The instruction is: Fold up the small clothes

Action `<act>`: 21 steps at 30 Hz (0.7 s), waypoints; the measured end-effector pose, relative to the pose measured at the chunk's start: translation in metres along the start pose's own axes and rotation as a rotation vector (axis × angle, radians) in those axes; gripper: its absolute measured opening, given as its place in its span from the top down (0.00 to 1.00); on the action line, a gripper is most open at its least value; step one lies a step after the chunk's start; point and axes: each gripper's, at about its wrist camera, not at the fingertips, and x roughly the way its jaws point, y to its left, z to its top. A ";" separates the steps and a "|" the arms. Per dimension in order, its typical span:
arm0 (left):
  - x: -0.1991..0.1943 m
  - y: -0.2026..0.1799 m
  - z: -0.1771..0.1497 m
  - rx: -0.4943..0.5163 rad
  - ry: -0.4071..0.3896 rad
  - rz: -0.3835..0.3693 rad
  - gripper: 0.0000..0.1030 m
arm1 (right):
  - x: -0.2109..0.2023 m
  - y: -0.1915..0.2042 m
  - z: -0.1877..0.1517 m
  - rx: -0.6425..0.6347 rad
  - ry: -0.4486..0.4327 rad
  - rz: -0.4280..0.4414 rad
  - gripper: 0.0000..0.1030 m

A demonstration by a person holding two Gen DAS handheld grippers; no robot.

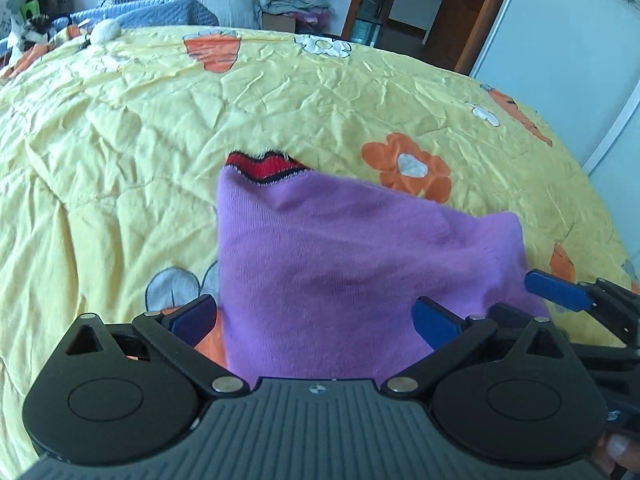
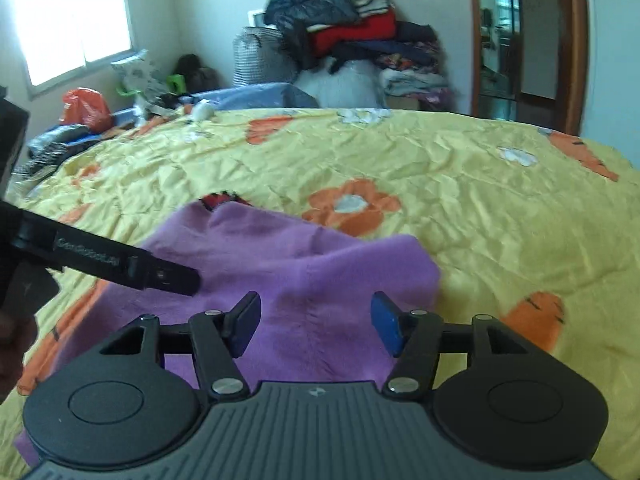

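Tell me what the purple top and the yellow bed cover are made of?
The purple top looks like soft knitted fabric, fuzzy and matte, with a red ribbed collar. The yellow bed cover looks like thin, crinkly woven cloth, probably cotton, printed with flowers.

Each claw is built alike: a dark grey ribbed housing with a small round emblem at its front edge; two black round-bodied linkage arms with triangular cut-outs, joined by silver rivets; blue rectangular pads on the fingers. The left claw (image 1: 316,316) shows this close up; the right claw (image 2: 316,324) likewise; pale lettering, too blurred to read, runs along the left claw's black finger seen from the right wrist.
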 end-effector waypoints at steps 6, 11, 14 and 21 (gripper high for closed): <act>-0.017 0.003 -0.004 0.004 -0.001 0.012 0.00 | 0.017 -0.025 -0.004 0.067 0.065 -0.097 0.05; -0.032 -0.001 -0.009 0.023 -0.014 0.013 0.00 | -0.031 0.001 -0.007 0.006 -0.039 -0.087 0.05; -0.041 0.001 -0.020 -0.006 0.013 -0.052 0.00 | -0.042 0.020 -0.019 -0.046 -0.014 -0.050 0.05; -0.073 0.068 -0.069 -0.223 0.041 -0.237 0.00 | -0.077 -0.051 -0.051 0.253 0.015 -0.017 0.04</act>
